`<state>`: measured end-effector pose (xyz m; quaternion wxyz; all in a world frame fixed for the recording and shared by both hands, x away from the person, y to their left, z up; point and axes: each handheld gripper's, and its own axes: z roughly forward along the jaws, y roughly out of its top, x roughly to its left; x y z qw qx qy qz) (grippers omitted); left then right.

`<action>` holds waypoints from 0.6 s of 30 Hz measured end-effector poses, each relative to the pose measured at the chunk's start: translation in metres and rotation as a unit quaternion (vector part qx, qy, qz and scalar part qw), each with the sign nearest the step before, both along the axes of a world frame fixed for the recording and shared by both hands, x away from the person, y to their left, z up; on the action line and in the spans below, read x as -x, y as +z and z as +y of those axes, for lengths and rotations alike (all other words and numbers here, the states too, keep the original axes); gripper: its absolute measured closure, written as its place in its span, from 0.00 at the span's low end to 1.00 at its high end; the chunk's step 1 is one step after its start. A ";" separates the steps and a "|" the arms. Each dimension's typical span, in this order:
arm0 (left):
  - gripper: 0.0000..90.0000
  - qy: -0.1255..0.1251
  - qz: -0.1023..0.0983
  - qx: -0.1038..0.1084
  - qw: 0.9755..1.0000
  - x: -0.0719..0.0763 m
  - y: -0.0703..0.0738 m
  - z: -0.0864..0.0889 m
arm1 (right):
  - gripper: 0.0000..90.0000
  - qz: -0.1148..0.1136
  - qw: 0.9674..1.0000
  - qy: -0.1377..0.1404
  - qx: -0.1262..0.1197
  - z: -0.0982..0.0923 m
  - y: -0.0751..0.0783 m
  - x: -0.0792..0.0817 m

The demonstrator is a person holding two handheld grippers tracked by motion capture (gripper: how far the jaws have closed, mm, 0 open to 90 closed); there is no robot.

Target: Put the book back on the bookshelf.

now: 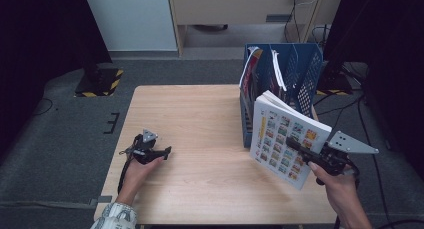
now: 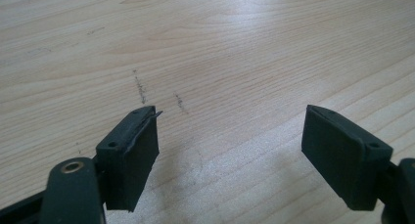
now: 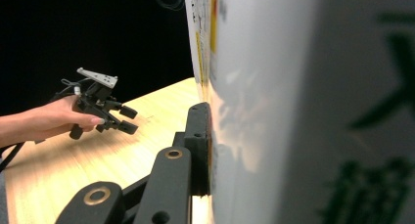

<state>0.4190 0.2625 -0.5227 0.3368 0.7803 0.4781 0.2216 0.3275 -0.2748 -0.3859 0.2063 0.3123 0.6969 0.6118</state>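
Note:
A thick white book [image 1: 281,139] with a grid of colourful pictures on its cover hangs tilted above the table's right side. My right gripper [image 1: 296,145] is shut on its lower right edge. In the right gripper view one black finger [image 3: 198,136] presses flat on the book's white cover [image 3: 293,101]; the other finger is hidden behind it. My left gripper [image 1: 166,151] lies low on the wooden table [image 1: 200,114] at the left, held by a hand. Its jaws stand wide open [image 2: 230,121] over bare wood with nothing between them. It shows farther off as the left gripper [image 3: 126,120].
A blue mesh file rack [image 1: 306,71] stands at the table's back right, just behind the held book, with thin books and papers [image 1: 250,69] upright in its left slots. Cables lie on the grey floor to the right.

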 end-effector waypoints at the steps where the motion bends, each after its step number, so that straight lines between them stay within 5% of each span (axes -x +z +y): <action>1: 0.24 0.000 0.000 0.000 1.000 0.000 0.000 0.000 | 0.82 0.000 1.000 -0.002 0.000 -0.001 0.000 0.000; 18: 0.23 0.000 -0.001 0.000 1.000 0.000 0.000 0.001 | 0.82 0.001 1.000 -0.022 -0.001 -0.013 0.001 -0.003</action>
